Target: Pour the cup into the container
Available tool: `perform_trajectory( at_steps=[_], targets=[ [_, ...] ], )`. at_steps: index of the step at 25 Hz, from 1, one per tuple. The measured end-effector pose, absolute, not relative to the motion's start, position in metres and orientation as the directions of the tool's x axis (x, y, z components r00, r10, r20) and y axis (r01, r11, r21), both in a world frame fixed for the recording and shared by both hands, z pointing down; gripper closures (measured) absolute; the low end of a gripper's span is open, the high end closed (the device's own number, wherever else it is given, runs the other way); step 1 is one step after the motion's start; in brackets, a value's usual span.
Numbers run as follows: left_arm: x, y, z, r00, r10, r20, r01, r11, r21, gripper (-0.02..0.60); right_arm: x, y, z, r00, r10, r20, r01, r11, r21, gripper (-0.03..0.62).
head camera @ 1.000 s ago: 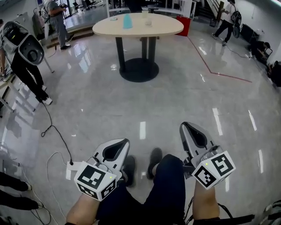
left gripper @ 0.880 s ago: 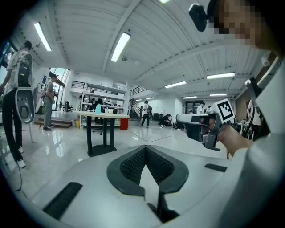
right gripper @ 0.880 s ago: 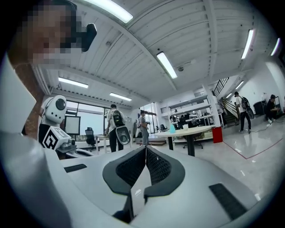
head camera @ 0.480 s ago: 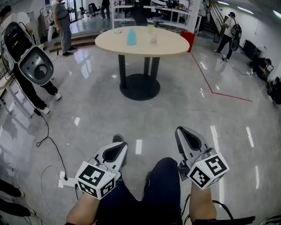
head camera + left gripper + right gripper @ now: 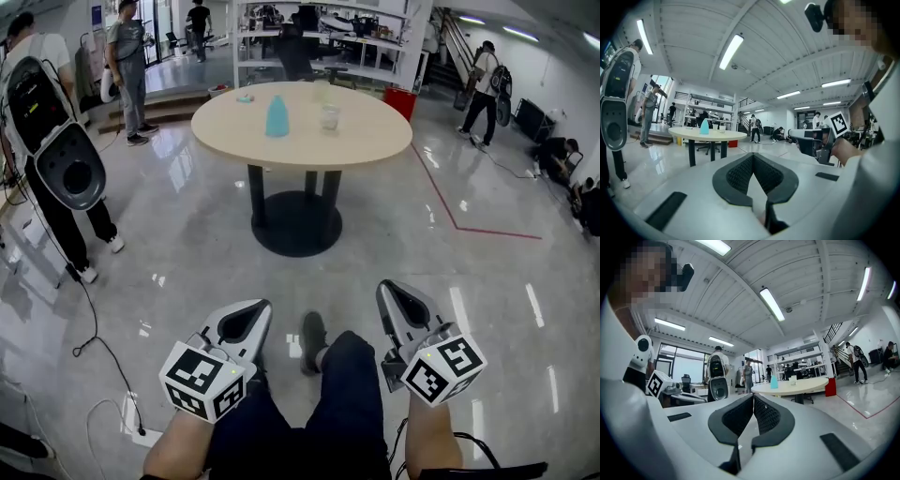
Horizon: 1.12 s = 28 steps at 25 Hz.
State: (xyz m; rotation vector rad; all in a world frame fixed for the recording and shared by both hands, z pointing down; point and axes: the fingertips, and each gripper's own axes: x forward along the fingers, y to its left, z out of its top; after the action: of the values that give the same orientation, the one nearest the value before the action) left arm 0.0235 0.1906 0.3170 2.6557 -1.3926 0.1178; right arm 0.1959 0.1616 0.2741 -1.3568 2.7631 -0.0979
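A round beige table point(image 5: 225, 141) stands several steps ahead on the glossy floor. On it are a blue cone-shaped container point(image 5: 277, 116) and, to its right, a clear cup point(image 5: 329, 116). I hold both grippers low above the person's legs, far short of the table. My left gripper point(image 5: 253, 309) is shut with nothing in it, and my right gripper point(image 5: 390, 289) is likewise shut and empty. In the left gripper view the blue container point(image 5: 704, 126) and cup point(image 5: 722, 128) show small and far off beyond the shut jaws. The right gripper view also shows the container point(image 5: 774, 382) and cup point(image 5: 792, 380).
A person with a backpack rig point(image 5: 45, 112) stands at the left, and others stand farther back. A cable and power strip point(image 5: 131, 429) lie on the floor at lower left. A red bin point(image 5: 398, 101) sits behind the table. A red floor line point(image 5: 450, 216) runs to its right.
The table has drawn nearer and sits lower in the head view as the person walks towards it. Both grippers stay shut and low in front.
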Motion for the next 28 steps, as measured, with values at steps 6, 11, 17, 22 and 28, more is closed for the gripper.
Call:
perform_trajectory(
  at_steps=[6, 11, 17, 22, 28],
  targets=[
    [0.007, 0.087, 0.323, 0.569, -0.81, 0.138, -0.822, -0.565, 0.076, 0.58, 0.18, 0.049, 0.285, -0.601, -0.798, -0.047, -0.791, 0.603, -0.109, 0.588],
    [-0.013, 0.02, 0.317, 0.54, -0.832, 0.128, -0.842, -0.535, 0.071, 0.58, 0.157, -0.024, 0.28, -0.629, -0.776, -0.05, -0.77, 0.631, -0.094, 0.588],
    [-0.021, -0.061, 0.308, 0.53, -0.839, 0.125, -0.847, -0.528, 0.051, 0.58, 0.148, -0.104, 0.266, -0.639, -0.763, -0.094, -0.759, 0.646, -0.079, 0.588],
    [-0.014, -0.12, 0.294, 0.542, -0.831, 0.122, -0.84, -0.54, 0.051, 0.58, 0.156, -0.165, 0.257, -0.628, -0.773, -0.087, -0.769, 0.634, -0.078, 0.588],
    [-0.019, -0.193, 0.3, 0.557, -0.822, 0.118, -0.831, -0.553, 0.066, 0.58, 0.154, -0.24, 0.262, -0.617, -0.784, -0.074, -0.781, 0.621, -0.067, 0.588]
  ],
)
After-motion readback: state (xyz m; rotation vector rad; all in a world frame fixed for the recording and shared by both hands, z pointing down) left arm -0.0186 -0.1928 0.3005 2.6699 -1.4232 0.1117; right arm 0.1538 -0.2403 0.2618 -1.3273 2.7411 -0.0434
